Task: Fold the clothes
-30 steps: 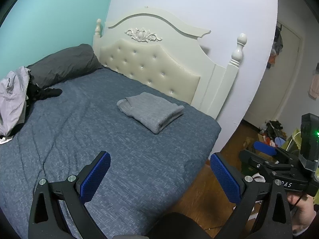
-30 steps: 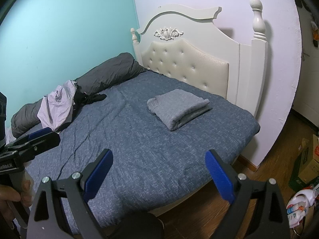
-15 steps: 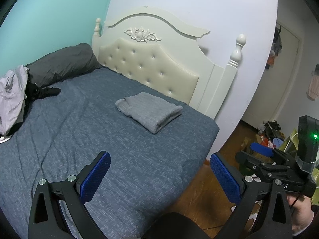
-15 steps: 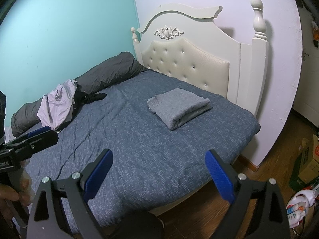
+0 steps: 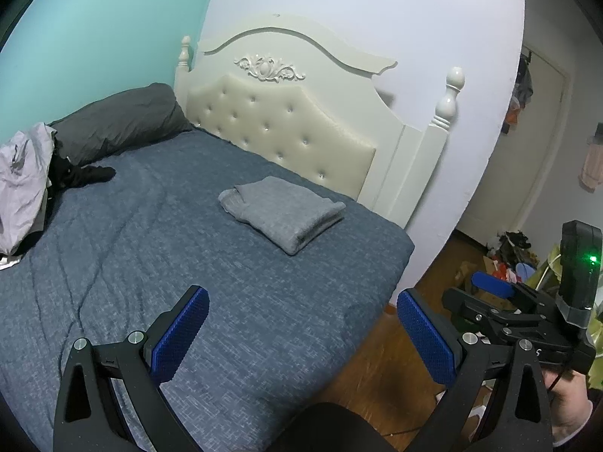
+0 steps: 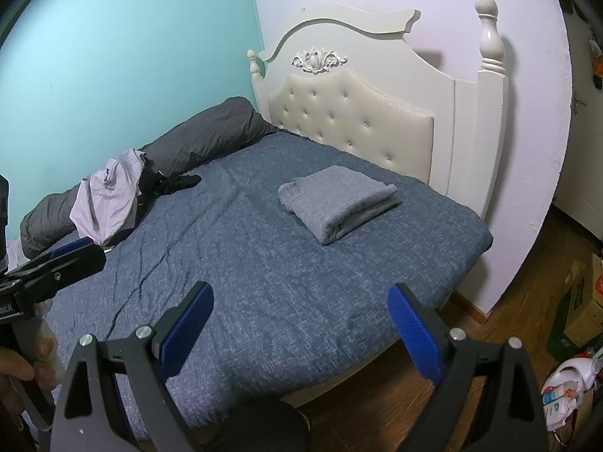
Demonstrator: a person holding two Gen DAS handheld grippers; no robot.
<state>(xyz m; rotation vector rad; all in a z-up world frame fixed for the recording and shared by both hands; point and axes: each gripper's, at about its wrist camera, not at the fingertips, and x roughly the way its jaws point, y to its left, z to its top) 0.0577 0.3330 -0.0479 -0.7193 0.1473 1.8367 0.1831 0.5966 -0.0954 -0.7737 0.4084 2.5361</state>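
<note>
A folded grey garment (image 5: pixel 286 213) (image 6: pixel 339 199) lies on the blue bedspread (image 5: pixel 150 263) (image 6: pixel 264 271) near the headboard. A crumpled pale lilac garment (image 5: pixel 20 177) (image 6: pixel 109 199) and a black piece (image 5: pixel 84 175) (image 6: pixel 171 182) sit at the bed's left side against a dark grey rolled duvet (image 5: pixel 124 120) (image 6: pixel 203 135). My left gripper (image 5: pixel 301 329) hovers open over the bed's near corner, nothing between its blue pads. My right gripper (image 6: pixel 301 324) is open too, above the bed's front edge. Each gripper shows at the edge of the other's view.
A cream tufted headboard (image 5: pixel 286 128) (image 6: pixel 361 113) with posts backs the bed. Wooden floor (image 5: pixel 377 369) (image 6: pixel 508 301) runs to the right. Clutter lies by a doorway (image 5: pixel 508 245), and a cardboard box (image 6: pixel 580 301) and bottles (image 6: pixel 569 391) sit on the floor. A hand (image 5: pixel 569 399) holds the right gripper.
Both views have shifted only slightly; the left wrist view has drifted a little so the bed sits marginally further left. Both grippers stay open and empty.
</note>
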